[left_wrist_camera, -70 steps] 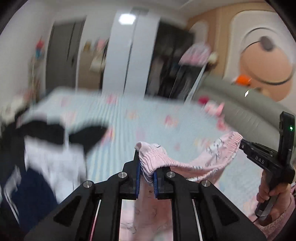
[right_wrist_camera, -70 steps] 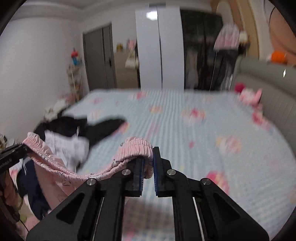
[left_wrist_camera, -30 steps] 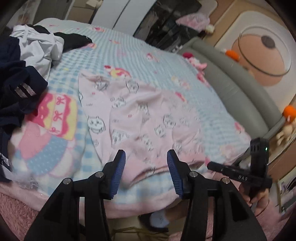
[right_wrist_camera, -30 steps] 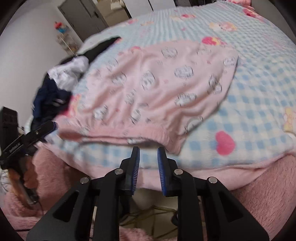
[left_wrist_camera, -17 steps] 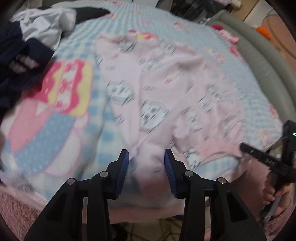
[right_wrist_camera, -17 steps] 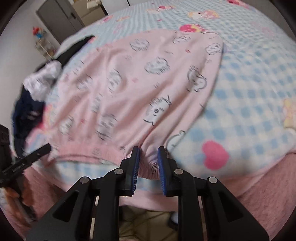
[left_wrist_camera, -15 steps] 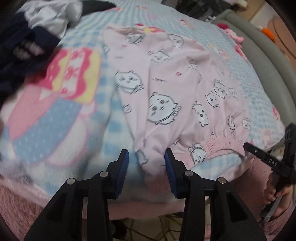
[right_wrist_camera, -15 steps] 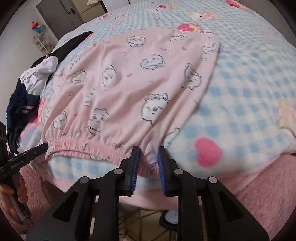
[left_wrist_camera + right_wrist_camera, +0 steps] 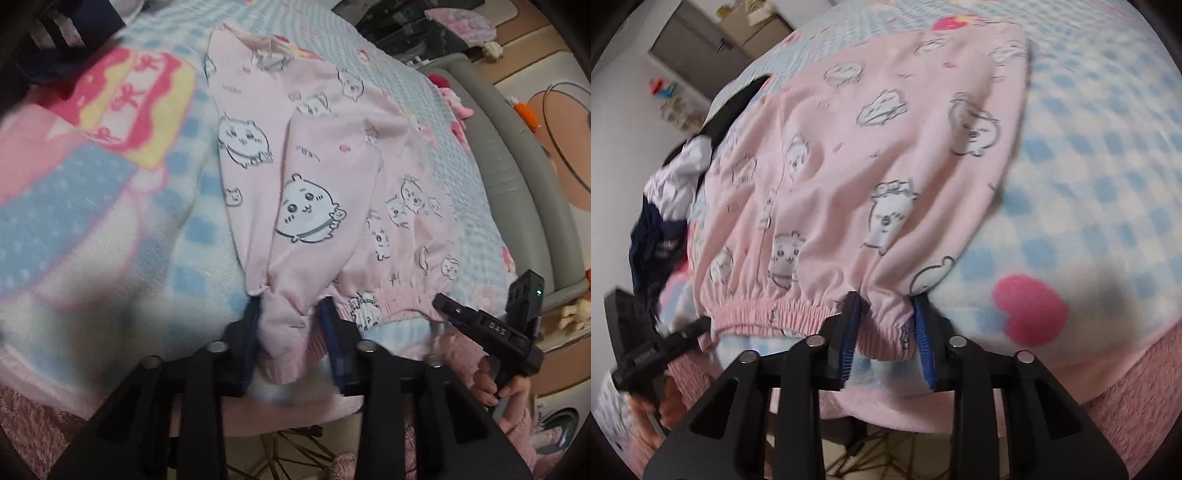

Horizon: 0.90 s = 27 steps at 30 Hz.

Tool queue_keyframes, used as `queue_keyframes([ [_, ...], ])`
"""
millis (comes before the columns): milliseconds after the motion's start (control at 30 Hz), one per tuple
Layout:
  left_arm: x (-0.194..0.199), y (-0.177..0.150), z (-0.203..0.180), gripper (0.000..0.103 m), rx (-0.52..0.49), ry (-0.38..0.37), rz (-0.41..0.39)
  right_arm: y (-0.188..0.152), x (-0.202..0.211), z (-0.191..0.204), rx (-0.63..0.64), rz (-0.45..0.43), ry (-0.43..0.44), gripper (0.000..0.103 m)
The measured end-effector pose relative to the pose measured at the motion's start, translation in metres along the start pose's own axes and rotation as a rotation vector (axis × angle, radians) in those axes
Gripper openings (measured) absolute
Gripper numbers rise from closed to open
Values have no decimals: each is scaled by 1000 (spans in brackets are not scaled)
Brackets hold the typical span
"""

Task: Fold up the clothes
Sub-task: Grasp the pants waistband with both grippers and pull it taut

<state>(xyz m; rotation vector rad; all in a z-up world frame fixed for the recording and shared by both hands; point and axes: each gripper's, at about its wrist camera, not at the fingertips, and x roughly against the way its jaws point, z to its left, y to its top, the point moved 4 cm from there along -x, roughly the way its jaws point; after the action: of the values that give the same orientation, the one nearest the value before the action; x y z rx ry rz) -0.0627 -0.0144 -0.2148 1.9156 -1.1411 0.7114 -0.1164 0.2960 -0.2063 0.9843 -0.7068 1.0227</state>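
Pink pyjama bottoms (image 9: 325, 173) with white cartoon animals lie flat on the checked blanket (image 9: 177, 229), their elastic waistband (image 9: 768, 310) at the bed's near edge. My left gripper (image 9: 293, 332) sits at the waistband's left corner. Its jaws are closing, with bunched pink fabric filling the gap and touching both pads. My right gripper (image 9: 886, 332) is shut on the waistband's right corner (image 9: 886, 328). Each view shows the other gripper at the opposite end: the right gripper (image 9: 441, 302) in a hand, the left gripper (image 9: 701, 325) at lower left.
A heap of dark and white clothes (image 9: 665, 206) lies on the bed left of the bottoms. A grey padded headboard (image 9: 498, 147) runs along the far right. Pink fluffy fabric (image 9: 1126, 398) hangs over the bed's near edge. A grey door (image 9: 698, 48) stands in the far wall.
The bottoms went from hanging in the air to lying flat on the bed. Both grippers sank to the near edge, and the waistband corners now sit between their pads.
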Motion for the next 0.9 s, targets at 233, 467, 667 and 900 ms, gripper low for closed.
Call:
queue_keyframes([
  [233,28,12,10,13,7,-12,-57,-7,44,-8,39,-101,-146,18],
  [467,22,6,6,26,29,-68,-43,-8,34,-5,15,-55,45,21],
  [667,9,-1,12,40,62,-65,-24,-3,27,-1,24,-43,19,25],
  [900,-11,10,9,40,56,-76,5,9,9,-4,72,-16,-67,32],
])
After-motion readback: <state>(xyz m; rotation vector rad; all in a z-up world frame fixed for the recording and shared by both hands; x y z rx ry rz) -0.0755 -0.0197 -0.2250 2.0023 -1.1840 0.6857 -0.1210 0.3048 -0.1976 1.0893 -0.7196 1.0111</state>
